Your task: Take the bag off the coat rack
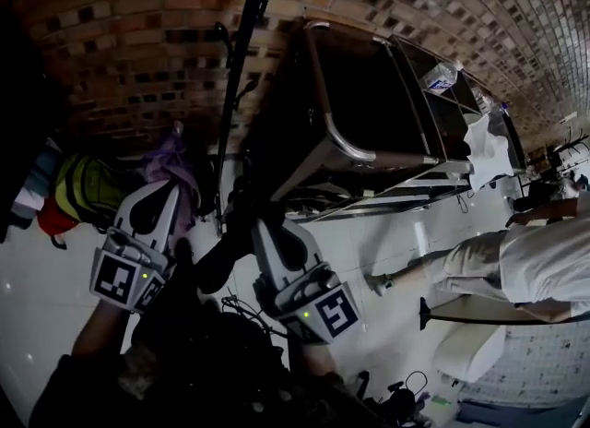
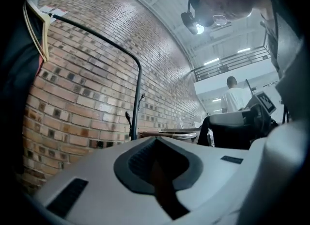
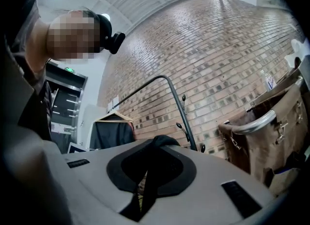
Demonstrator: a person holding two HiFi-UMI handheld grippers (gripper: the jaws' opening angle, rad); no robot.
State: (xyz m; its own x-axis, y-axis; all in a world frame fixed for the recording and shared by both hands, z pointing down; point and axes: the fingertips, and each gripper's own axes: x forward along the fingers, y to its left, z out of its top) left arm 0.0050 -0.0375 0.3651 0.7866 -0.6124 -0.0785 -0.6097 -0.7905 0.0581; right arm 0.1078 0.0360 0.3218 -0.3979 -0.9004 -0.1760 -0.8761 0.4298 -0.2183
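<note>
The black coat rack pole point(image 1: 236, 94) rises in front of the brick wall, with small hooks along it point(image 3: 186, 122) point(image 2: 133, 122). A black bag point(image 1: 212, 352) hangs as a dark mass low between my two grippers, off the pole. My right gripper point(image 1: 256, 225) is shut on its black strap point(image 3: 152, 170), which loops over the jaw tips. My left gripper point(image 1: 175, 186) is shut as well, with a dark strap point(image 2: 162, 185) pinched in its seam. Its tips are close to a purple cloth point(image 1: 169, 160).
A metal-framed brown cart point(image 1: 369, 122) point(image 3: 271, 132) stands right of the rack. A clothes rail point(image 2: 97, 35) with a hanger runs along the brick wall. Colourful clothes point(image 1: 74, 191) lie at the left, cables point(image 1: 240, 306) on the floor, and a person in white point(image 1: 544, 260) stands at the right.
</note>
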